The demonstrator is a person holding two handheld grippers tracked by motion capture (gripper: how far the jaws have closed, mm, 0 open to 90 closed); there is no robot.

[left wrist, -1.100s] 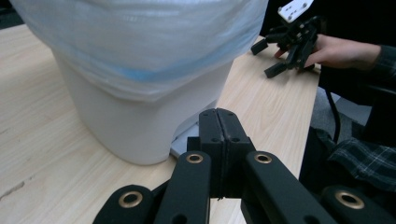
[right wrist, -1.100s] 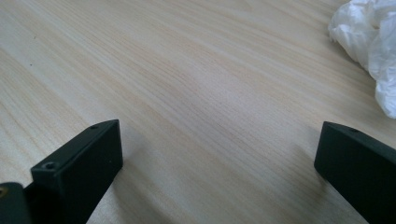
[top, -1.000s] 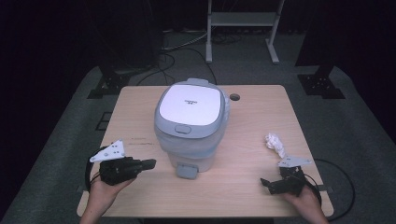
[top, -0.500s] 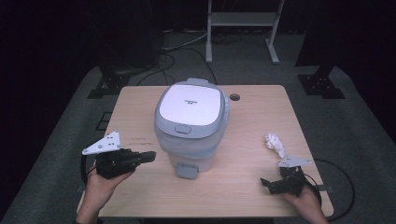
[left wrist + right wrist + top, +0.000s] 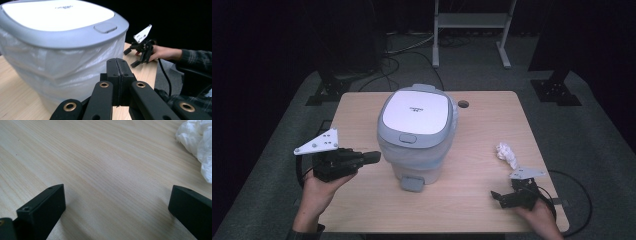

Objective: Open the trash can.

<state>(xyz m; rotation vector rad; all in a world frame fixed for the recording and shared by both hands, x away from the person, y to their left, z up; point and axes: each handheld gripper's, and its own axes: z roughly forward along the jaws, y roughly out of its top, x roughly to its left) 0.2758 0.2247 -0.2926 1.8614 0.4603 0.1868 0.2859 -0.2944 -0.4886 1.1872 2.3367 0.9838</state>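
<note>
- Left tongs [image 5: 373,158] are clenched on nothing, their two black jaws pressed flat together in the left gripper view, and they hang just above the desk's left edge with the tips aimed at the side of the bin [image 5: 417,135].
- Right tongs [image 5: 498,197] are released, jaws spread wide over bare wood in the right gripper view, and they sit low near the front right corner of the desk [image 5: 362,110].
- Just beside the right tongs, toward the right edge, lies a crumpled white paper wad [image 5: 507,154]; in the right gripper view it [image 5: 197,143] sits off to one side of the jaws, apart from both and not between them.
- Standing in the middle of the desk, the bin is upright, with a thin plastic liner [image 5: 57,72] tucked under its grey rim and its white lid [image 5: 416,111] down.
- A grey pedal [image 5: 412,183] juts from the bin's foot toward the front edge, and neither tongs touch it.
- My reading: the job is to get the wad into the bin, and it has hardly begun. The wad is not yet gripped and the lid is not yet raised, so lifting the wad, opening the bin and dropping it in all remain.
</note>
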